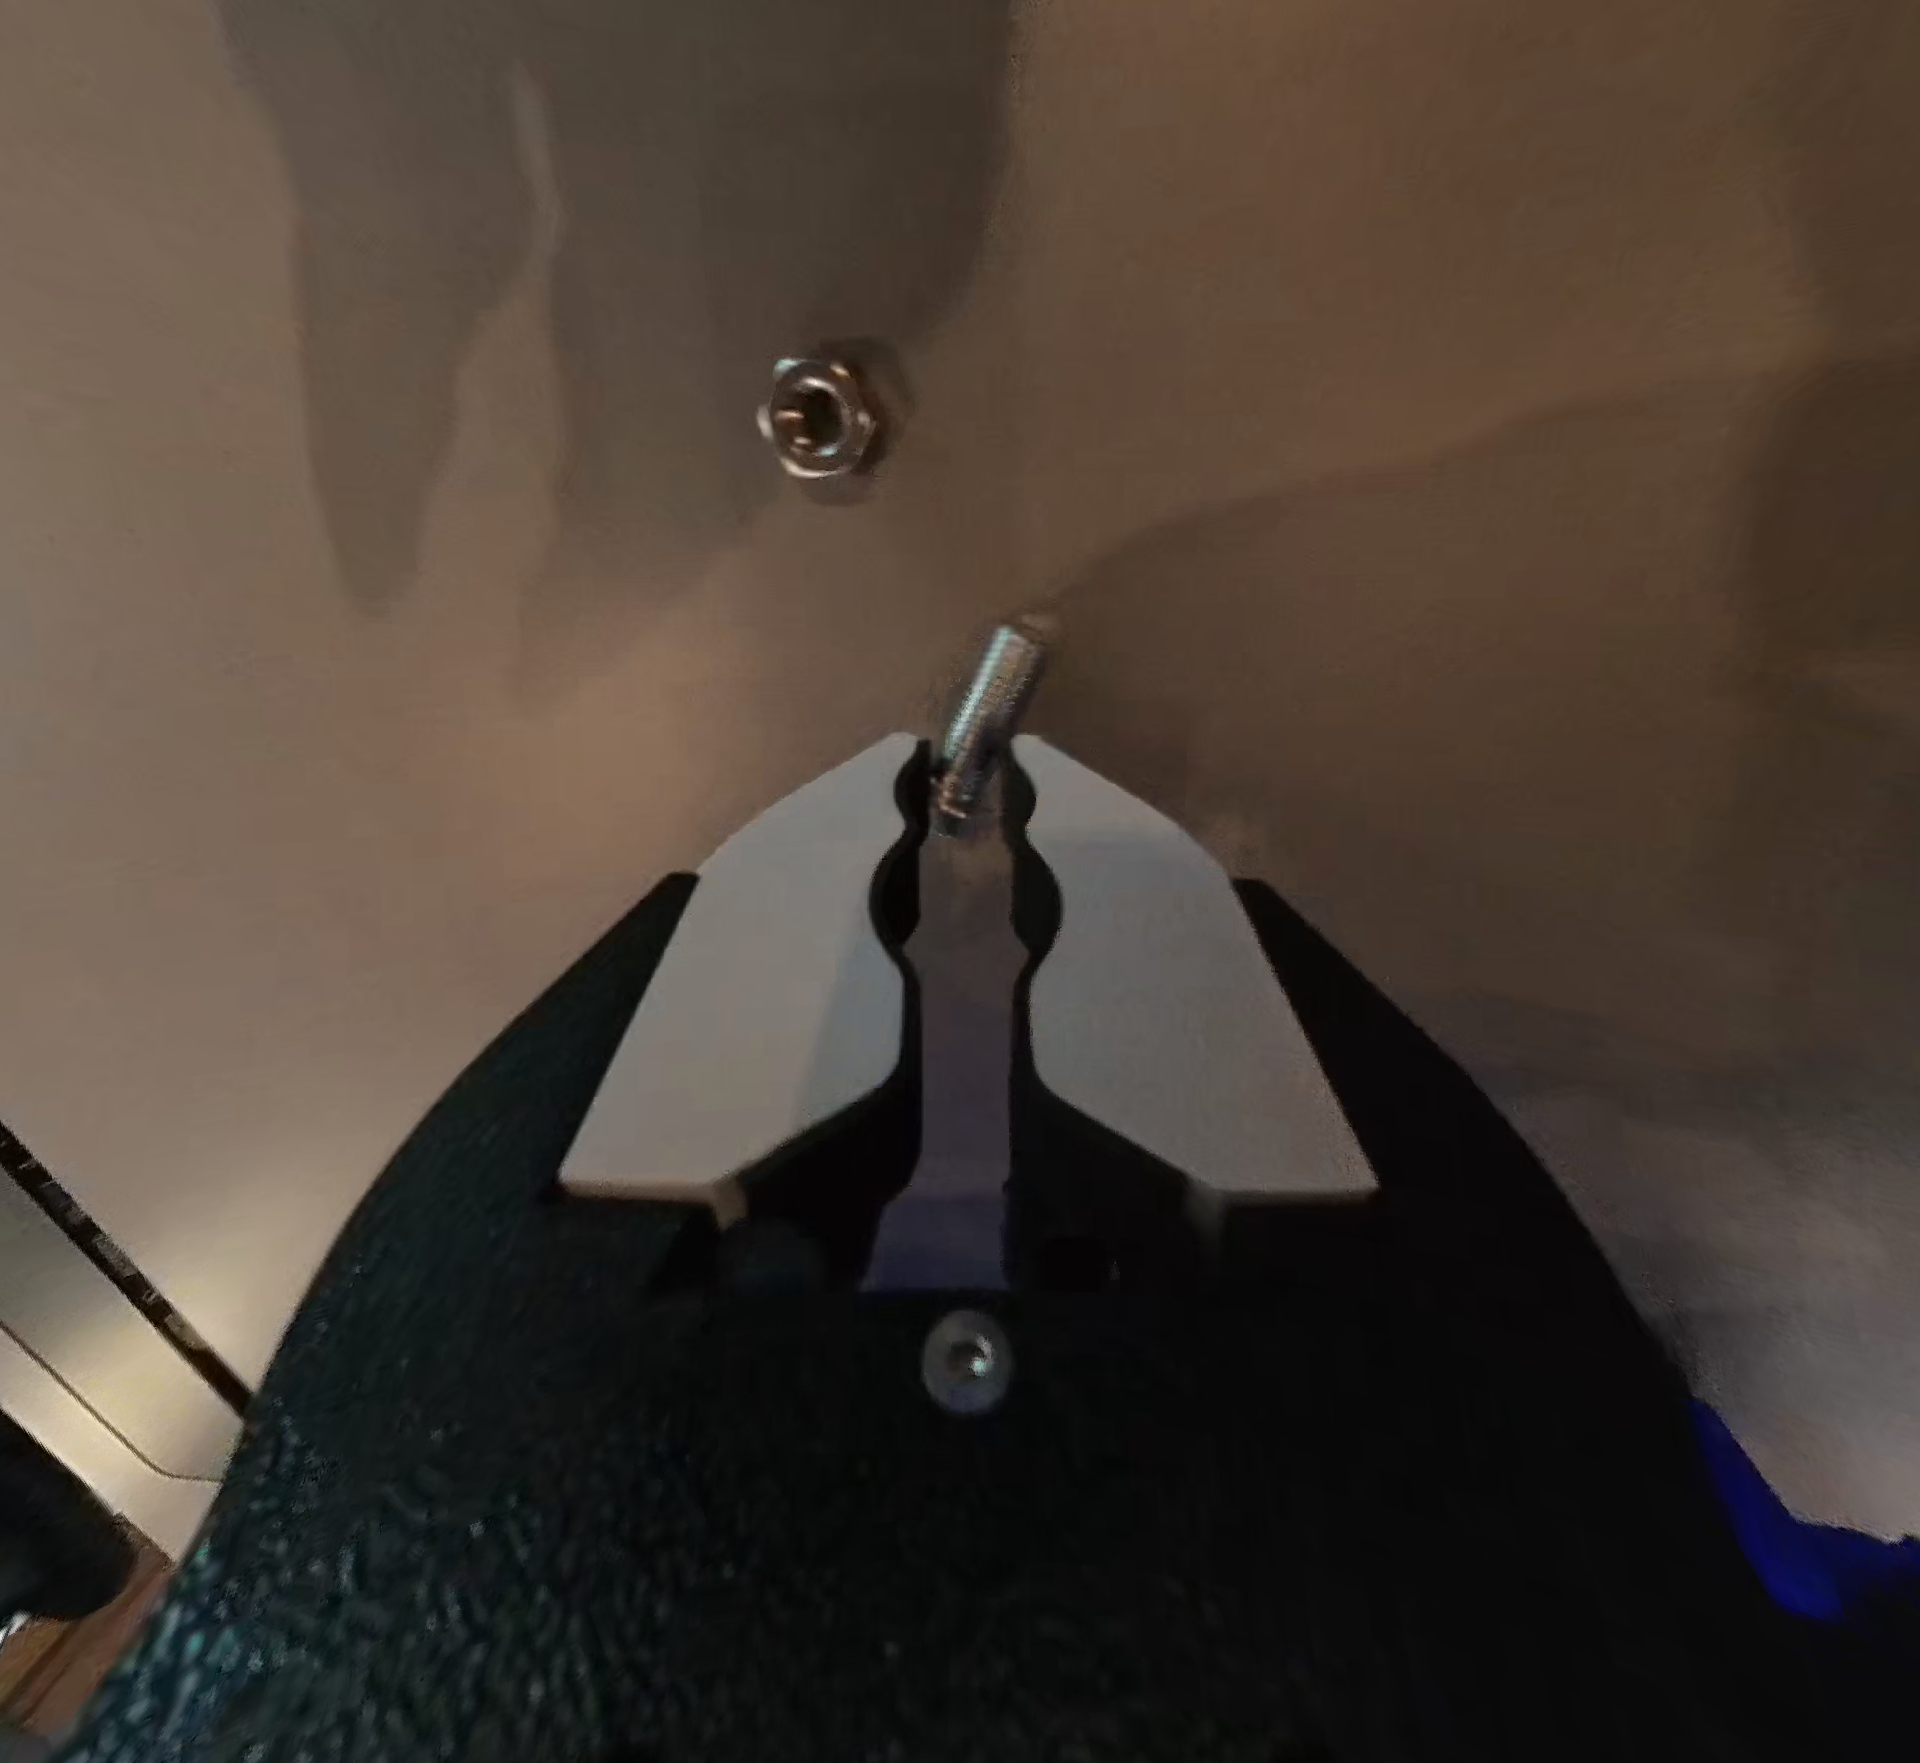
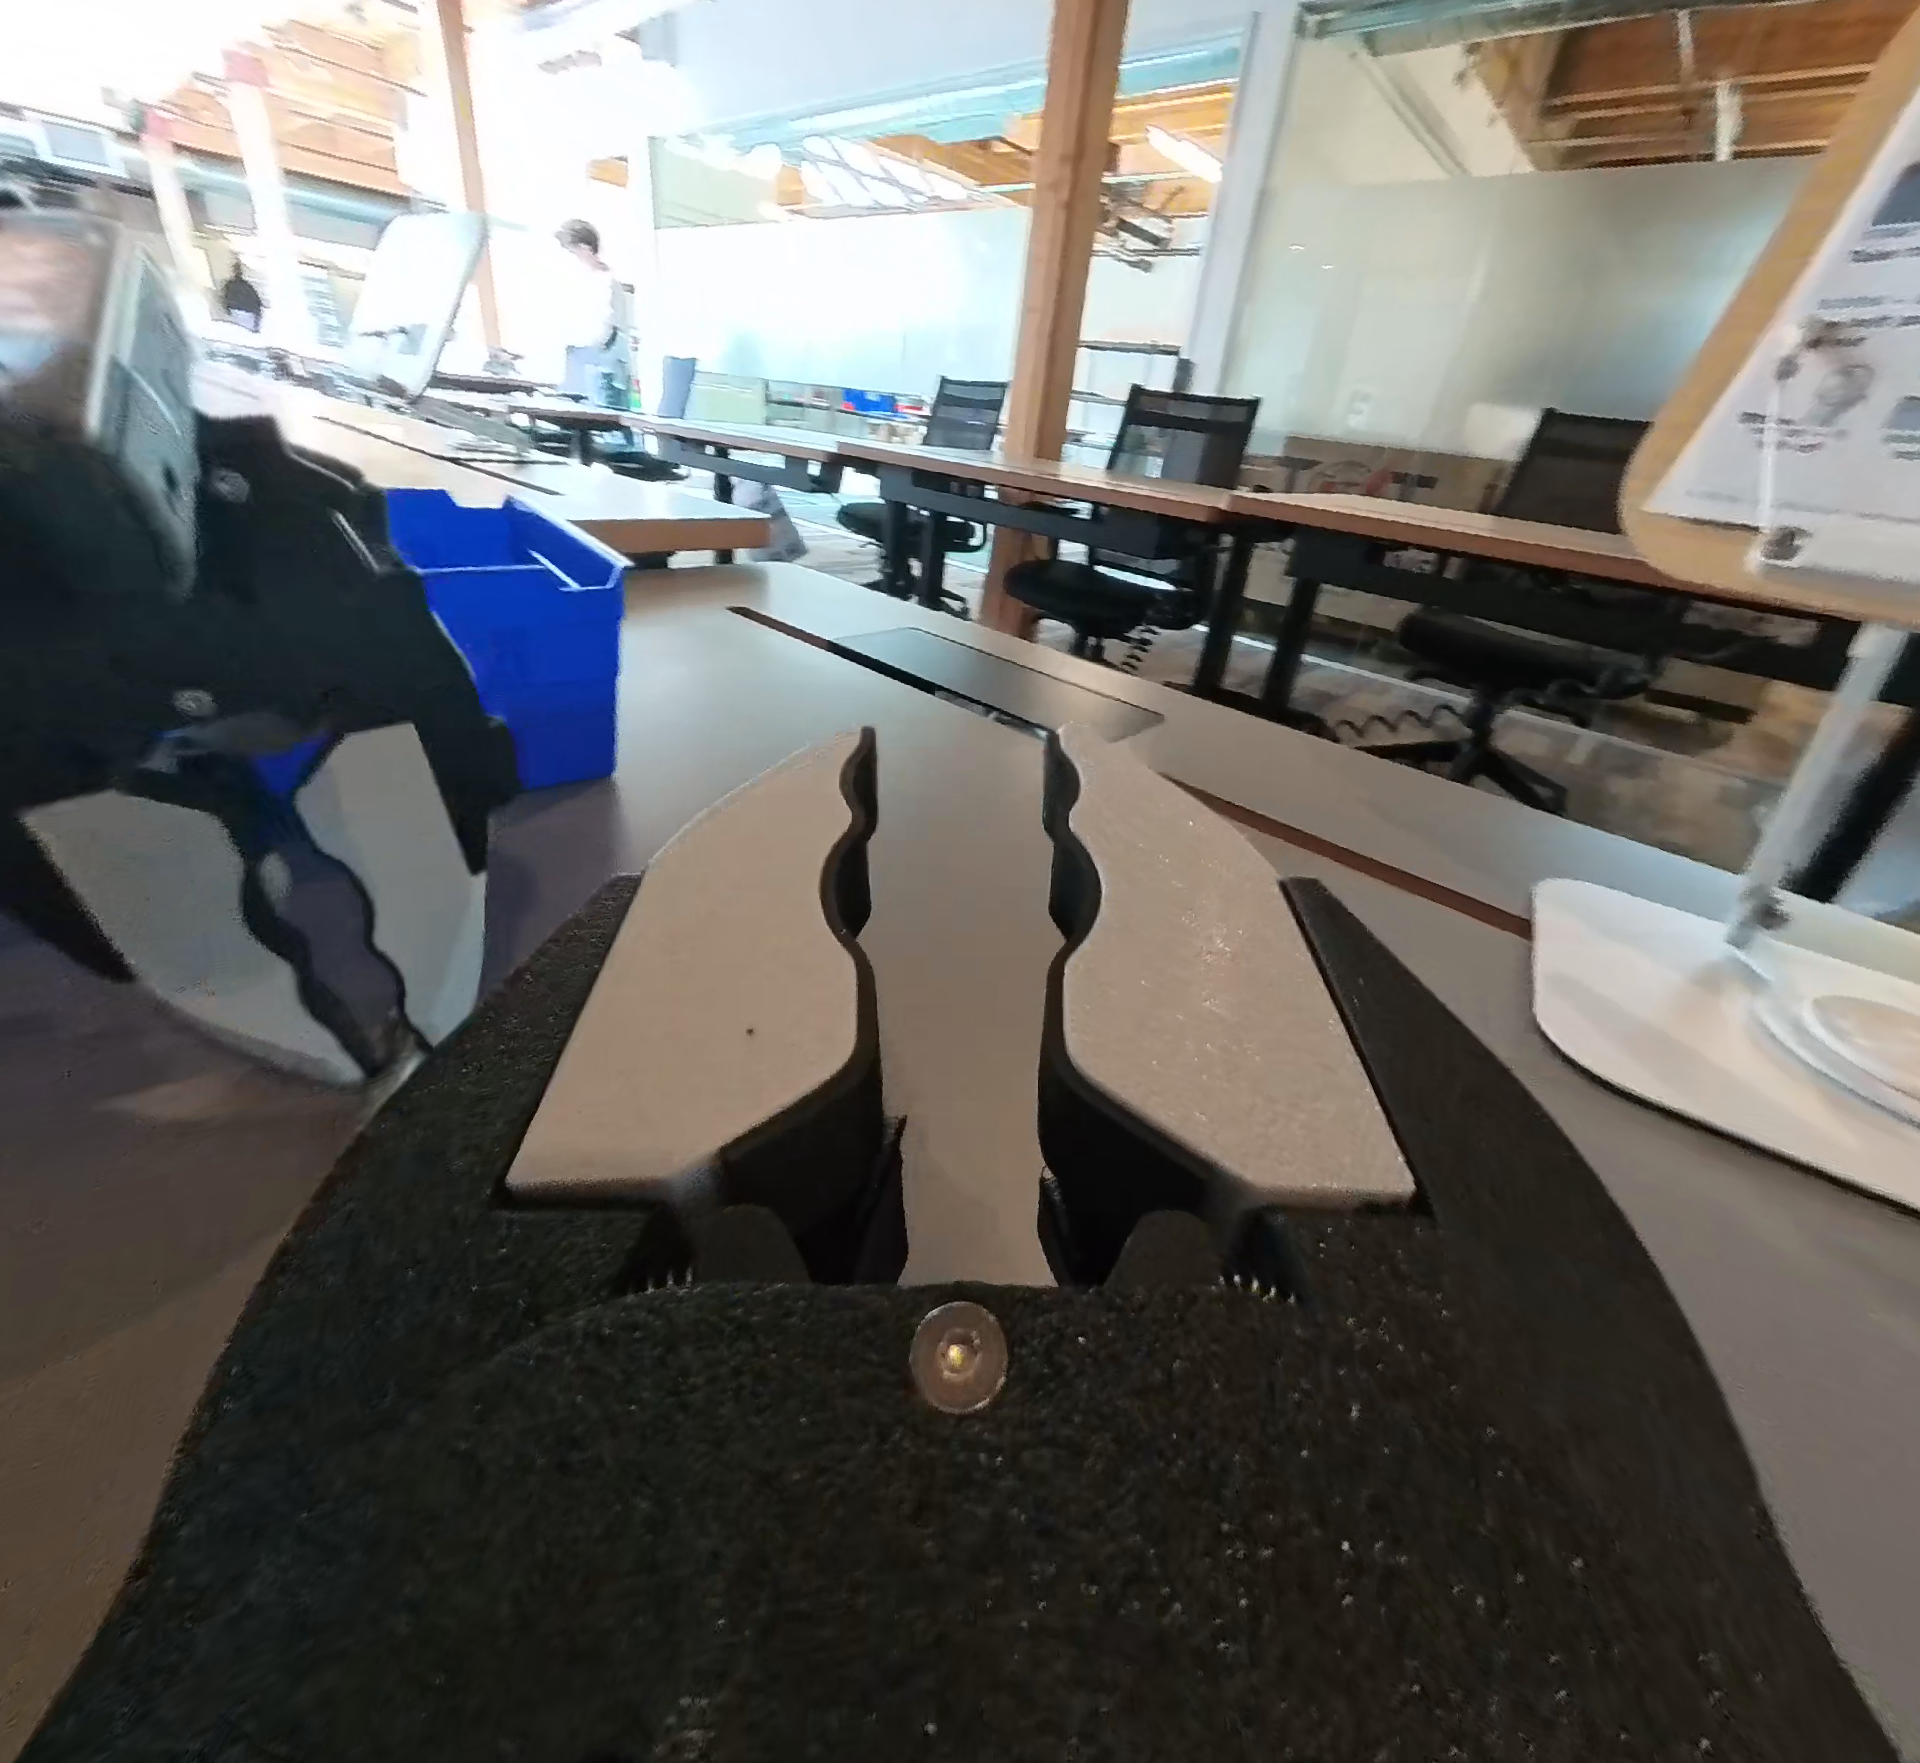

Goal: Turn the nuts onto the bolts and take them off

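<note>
One bolt point(image 1: 982, 726) sticks out tilted from the tips of the left gripper point(image 1: 971, 757), pinched between its fingers just above the grey table point(image 1: 1455, 363); one nut point(image 1: 823, 428) lies on that table beyond; the right gripper point(image 2: 961, 757), fingers apart and holding nothing, points level along the table, beside one blue bin point(image 2: 520, 612).

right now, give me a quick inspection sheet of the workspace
surface: grey-brown table, bare around the parts
job's things: bolt gripped at the fingertips, threaded end pointing away; nut lying loose on the table beyond it, apart from the bolt
clutter: blue bin and white stand base on the table
grippers: left gripper shut on the bolt; right gripper open, empty
cables: nothing seen
surroundings: open office with desks, black chairs, a wooden post, people far off
</note>
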Motion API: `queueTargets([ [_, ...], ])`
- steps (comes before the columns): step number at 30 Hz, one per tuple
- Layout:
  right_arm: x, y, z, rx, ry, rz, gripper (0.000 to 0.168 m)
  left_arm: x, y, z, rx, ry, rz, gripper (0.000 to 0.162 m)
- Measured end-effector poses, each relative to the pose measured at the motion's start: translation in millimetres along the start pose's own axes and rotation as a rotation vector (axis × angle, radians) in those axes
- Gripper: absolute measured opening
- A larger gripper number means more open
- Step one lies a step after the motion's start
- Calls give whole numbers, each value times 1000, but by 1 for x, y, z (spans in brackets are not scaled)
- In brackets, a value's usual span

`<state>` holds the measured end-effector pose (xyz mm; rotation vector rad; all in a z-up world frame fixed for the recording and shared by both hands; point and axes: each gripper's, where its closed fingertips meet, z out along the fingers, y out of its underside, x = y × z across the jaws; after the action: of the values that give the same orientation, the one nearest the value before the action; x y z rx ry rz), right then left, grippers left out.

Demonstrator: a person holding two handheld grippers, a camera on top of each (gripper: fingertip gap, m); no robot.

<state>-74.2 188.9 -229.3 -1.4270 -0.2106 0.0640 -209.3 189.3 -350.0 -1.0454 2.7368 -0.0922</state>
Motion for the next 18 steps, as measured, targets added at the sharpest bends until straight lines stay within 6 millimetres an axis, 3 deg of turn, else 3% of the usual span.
queueTargets([
  [3, -8, 0, 1, -7, -80, 46, 34, -3, 0, -2, 4, -40, -26, 9],
  [5, -23, -4, -1, 5, -210, 113, 33, -23, -7, -14, 110, -178, -126, 9],
  [7, -45, -17, -8, 64, -395, 196, 31, -37, -28, -38, 387, -276, -265, 9],
  [9, -61, -25, -14, 76, -525, 259, 32, -38, -51, -66, 712, -282, -357, 9],
  [11, -72, -29, -19, 87, -595, 249, 30, -35, -62, -84, 909, -286, -384, 9],
  [18, -101, -20, -21, 29, -695, 153, 26, -25, -71, -91, 1044, -265, -379, 9],
])
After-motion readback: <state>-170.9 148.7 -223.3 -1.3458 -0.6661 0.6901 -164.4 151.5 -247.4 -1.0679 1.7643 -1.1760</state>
